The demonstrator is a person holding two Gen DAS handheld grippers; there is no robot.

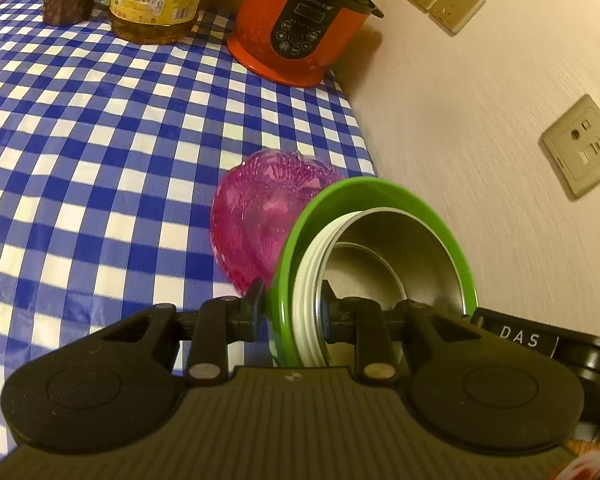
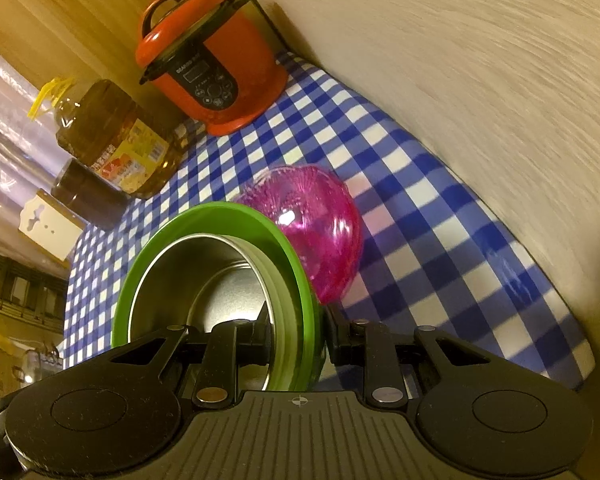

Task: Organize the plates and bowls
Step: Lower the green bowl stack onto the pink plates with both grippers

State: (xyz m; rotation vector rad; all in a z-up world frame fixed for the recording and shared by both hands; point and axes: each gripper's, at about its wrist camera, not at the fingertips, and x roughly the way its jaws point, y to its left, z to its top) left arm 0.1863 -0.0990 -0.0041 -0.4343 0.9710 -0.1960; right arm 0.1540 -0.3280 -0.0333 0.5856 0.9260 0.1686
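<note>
Left wrist view: my left gripper (image 1: 294, 314) is nearly closed, pinching the rim of the green bowl (image 1: 374, 192), which has a steel bowl (image 1: 412, 248) nested inside. The stack is tipped on edge, its mouth facing 3 o'clock. The pink bowl (image 1: 260, 216) is at 11 o'clock of it, over the checked tablecloth (image 1: 100, 140). Whether pink touches green, I can't tell. The orange cooker (image 1: 300, 28) is at 12, the oil bottle (image 1: 156, 4) cut off at the top.

Right wrist view: my right gripper (image 2: 300, 340) is narrow too, clamped on the same green rim from the opposite side. The pink bowl is at 1 o'clock. The fingertips are hidden behind the rims, and the picture is blurry.

Risk: the steel bowl may slide out of the tilted stack, since it seems only the rim edges are pinched. Uneven hands could twist the grip loose.
</note>
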